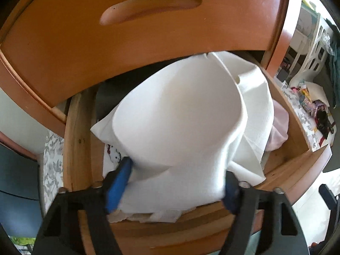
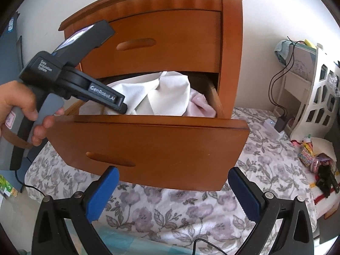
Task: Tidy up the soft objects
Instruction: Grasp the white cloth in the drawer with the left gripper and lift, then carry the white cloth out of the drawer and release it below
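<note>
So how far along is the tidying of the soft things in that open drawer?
Partway. Done: a pink cloth already lies in the open lower drawer. In hand: the left gripper has the white cloth between its fingers over the drawer, though a firm grip isn't clear. Left: settling that cloth and shutting the drawer; the right gripper waits open and empty.

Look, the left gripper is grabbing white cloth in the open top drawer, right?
Not quite. The open drawer is the lower one; the top drawer is shut, as the right wrist view shows. The left gripper does have the white cloth between its fingers.
</note>
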Demonstrator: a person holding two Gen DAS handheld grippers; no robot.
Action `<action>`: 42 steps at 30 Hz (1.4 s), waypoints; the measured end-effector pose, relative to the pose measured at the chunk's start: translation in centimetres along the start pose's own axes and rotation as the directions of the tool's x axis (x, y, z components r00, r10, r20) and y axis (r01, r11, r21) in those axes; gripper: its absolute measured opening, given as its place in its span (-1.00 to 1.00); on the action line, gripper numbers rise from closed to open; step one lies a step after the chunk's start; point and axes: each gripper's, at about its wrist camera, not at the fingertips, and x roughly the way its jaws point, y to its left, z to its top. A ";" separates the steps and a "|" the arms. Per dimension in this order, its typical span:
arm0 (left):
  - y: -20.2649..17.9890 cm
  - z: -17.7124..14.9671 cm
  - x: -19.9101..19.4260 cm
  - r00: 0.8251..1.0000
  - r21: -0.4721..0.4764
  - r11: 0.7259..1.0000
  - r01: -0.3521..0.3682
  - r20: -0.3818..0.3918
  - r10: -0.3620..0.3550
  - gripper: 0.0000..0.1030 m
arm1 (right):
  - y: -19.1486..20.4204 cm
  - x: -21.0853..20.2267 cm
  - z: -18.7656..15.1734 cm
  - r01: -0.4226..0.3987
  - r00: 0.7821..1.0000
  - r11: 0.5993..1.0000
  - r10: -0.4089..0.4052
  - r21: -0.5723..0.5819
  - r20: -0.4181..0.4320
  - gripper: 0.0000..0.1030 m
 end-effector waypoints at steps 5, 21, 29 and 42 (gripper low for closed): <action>1.4 -0.8 -0.8 0.996 -0.072 0.995 0.069 0.054 -0.065 -0.40 | -0.2 0.2 0.0 0.004 1.000 1.000 -0.004 0.008 -0.006 1.00; 4.9 -2.9 -9.2 0.936 -0.222 0.958 0.182 0.338 -0.099 -0.82 | -0.3 -0.2 0.1 0.038 0.999 0.999 -0.038 0.011 -0.024 1.00; 6.0 -2.9 -12.3 0.906 -0.227 0.957 0.181 0.418 -0.073 -0.85 | -0.2 -0.3 0.0 0.039 0.999 0.999 -0.039 0.011 -0.027 1.00; 7.7 -3.6 -21.9 0.770 -0.194 0.954 0.229 0.636 -0.056 -0.86 | -0.3 -0.3 -0.2 0.037 0.999 0.999 -0.036 0.015 -0.033 1.00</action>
